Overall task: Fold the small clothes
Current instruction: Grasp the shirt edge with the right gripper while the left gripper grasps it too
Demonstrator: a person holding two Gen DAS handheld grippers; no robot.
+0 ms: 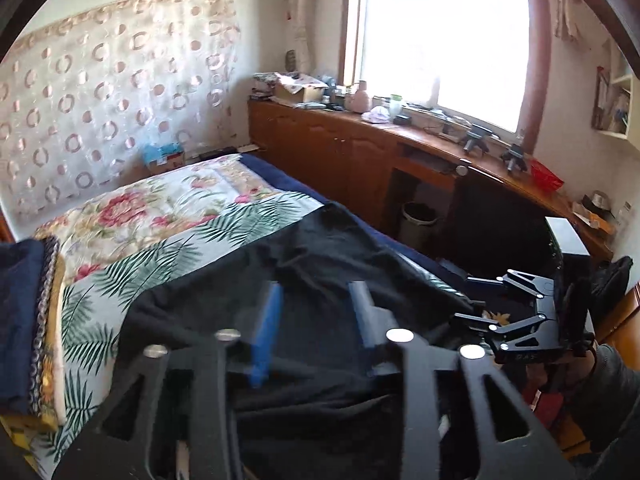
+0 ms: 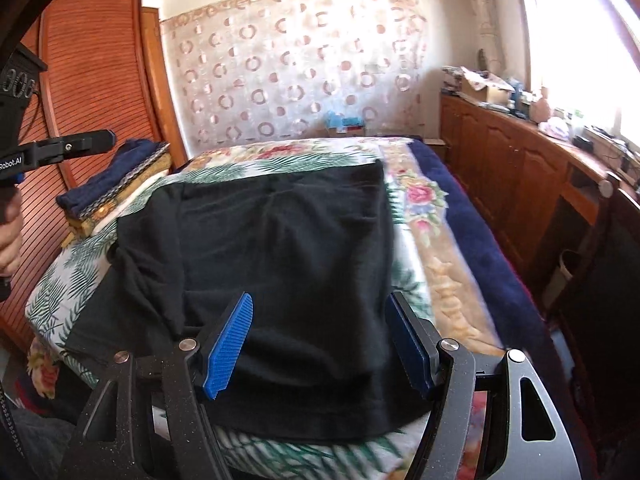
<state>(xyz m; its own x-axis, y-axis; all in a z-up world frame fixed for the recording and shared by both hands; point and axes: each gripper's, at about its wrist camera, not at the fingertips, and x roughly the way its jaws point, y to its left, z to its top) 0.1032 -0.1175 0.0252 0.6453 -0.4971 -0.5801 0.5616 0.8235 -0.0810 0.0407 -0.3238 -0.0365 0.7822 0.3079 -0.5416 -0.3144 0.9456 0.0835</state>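
Note:
A black garment (image 1: pixel 280 272) (image 2: pixel 280 240) lies spread on the bed's leaf-and-flower sheet (image 1: pixel 132 264) (image 2: pixel 412 200), with its left part bunched into folds. In the left wrist view my left gripper (image 1: pixel 316 320) hangs just above the cloth, its blue pads apart and nothing between them. Over the garment's near edge my right gripper (image 2: pixel 320 344) stands open, with the cloth showing below the gap. From the left wrist view the right gripper (image 1: pixel 466 300) is at the bed's right side, held by a hand. One finger (image 2: pixel 88 142) of the left gripper shows at the far left.
A stack of folded clothes (image 1: pixel 24 320) (image 2: pixel 116 176) sits at the bed's left edge by a slatted wooden wardrobe (image 2: pixel 92 60). A cluttered wooden cabinet (image 1: pixel 340 148) (image 2: pixel 500 152) runs under the window. A waste bin (image 1: pixel 418 220) stands on the floor beside the bed.

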